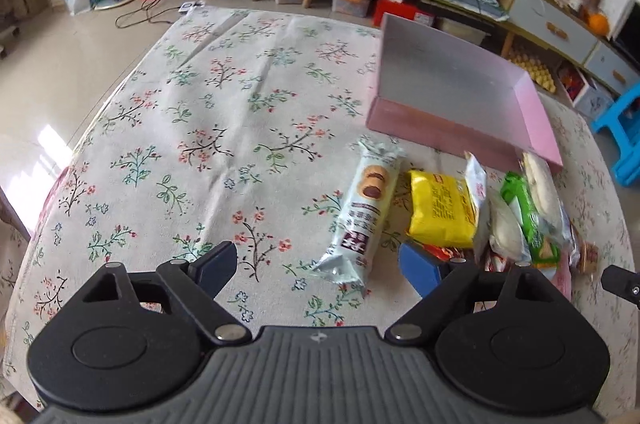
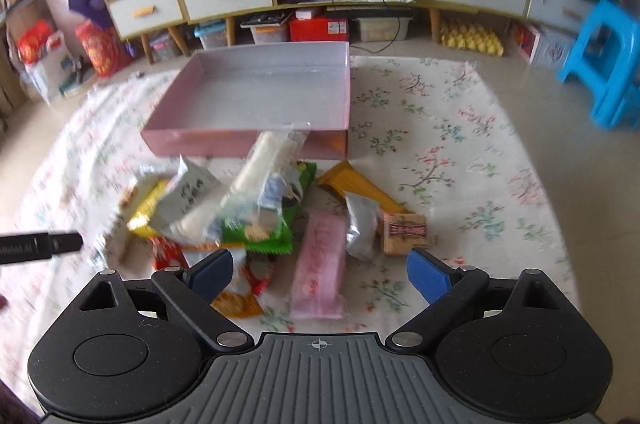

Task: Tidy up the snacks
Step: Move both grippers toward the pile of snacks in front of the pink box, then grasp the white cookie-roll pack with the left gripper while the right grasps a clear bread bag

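Here, both hand-held grippers hovered above a floral tablecloth (image 1: 224, 95) with the snack pile unsorted and the pink box (image 2: 256, 139) holding nothing that could be seen. The left gripper (image 1: 316, 272) had its fingers spread wide and carried nothing; a long biscuit packet (image 1: 362, 212) lay between them, just ahead of the tips. The right gripper (image 2: 320, 272), fingers likewise spread and unladen, hung over a pink wrapper (image 2: 320, 264) at the near edge of the heap.

The risks looked plain. Wrappers overlapped closely: a yellow packet (image 1: 440, 212) touched its neighbours, and a green packet (image 2: 264, 228) lay under a clear sleeve of white snacks (image 2: 264, 159), so closing on one could drag or catch another. Slick film might slip from the pads, and a long packet held at one end would likely droop and snag the box wall. The two grippers worked near each other, and the right view was blurred, suggesting motion; a collision seemed possible.
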A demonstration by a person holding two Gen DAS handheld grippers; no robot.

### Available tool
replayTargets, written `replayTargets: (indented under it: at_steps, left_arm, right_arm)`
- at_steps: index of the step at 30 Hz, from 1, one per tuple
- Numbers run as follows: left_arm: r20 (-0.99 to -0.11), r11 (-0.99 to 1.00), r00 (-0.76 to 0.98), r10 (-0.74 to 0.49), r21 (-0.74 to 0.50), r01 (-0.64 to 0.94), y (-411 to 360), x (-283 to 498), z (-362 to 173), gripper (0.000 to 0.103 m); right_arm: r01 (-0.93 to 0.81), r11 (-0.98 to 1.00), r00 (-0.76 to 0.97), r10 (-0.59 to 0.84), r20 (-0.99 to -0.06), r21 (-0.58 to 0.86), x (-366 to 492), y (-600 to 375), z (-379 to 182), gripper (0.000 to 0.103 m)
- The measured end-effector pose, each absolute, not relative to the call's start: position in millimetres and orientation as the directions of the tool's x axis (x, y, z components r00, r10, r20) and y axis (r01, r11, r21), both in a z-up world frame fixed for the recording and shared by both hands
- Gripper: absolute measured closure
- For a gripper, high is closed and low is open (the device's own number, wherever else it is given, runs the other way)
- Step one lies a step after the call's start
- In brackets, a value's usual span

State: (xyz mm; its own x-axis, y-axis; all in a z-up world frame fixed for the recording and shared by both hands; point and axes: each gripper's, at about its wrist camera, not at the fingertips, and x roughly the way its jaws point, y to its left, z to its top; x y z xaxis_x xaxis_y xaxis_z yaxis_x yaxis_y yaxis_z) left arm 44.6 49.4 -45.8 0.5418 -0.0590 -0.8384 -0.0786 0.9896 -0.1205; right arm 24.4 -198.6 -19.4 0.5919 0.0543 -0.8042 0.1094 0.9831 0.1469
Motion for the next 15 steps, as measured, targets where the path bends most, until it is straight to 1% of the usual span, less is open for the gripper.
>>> replayTargets:
  at_steps: [2,5,9,12,15]
  left_arm:
    - [-0.834,0.990,0.548,-0.064,-0.124,-0.073,50.1,44.9,-44.6,0.014]
    - [-0.832,0.992,0.550,-0.074,-0.120,-0.048,46.7,46.3,-47.7,0.014]
    - [-0.838,0.982,0.529,-0.131,-0.185,-0.049,49.0,54.0,-54.5,0.016]
    - [-0.842,0.981,0.526,-0.122,-0.182,-0.064,49.7,59.5,-56.7,0.016]
    - [-0.849,0.982,0.516,-0.113,-0.174,-0.072,46.2,66.9,-61.3,0.015]
  right_arm:
    - [0.136,0.972,0.572,0.080,-0.817,0.191,31.8,-202.3,-22.4,0.008]
    - [0.168,0.961,0.571,0.088,-0.817,0.220,38.8,-209.0,-24.9,0.008]
    - [0.268,0.925,0.603,0.057,-0.796,0.270,40.4,-234.3,-23.1,0.008]
    - [0.343,0.894,0.609,0.022,-0.793,0.289,42.8,-255.1,-25.2,0.008]
    - [0.335,0.889,0.593,0.059,-0.803,0.312,52.9,-256.9,-30.6,0.008]
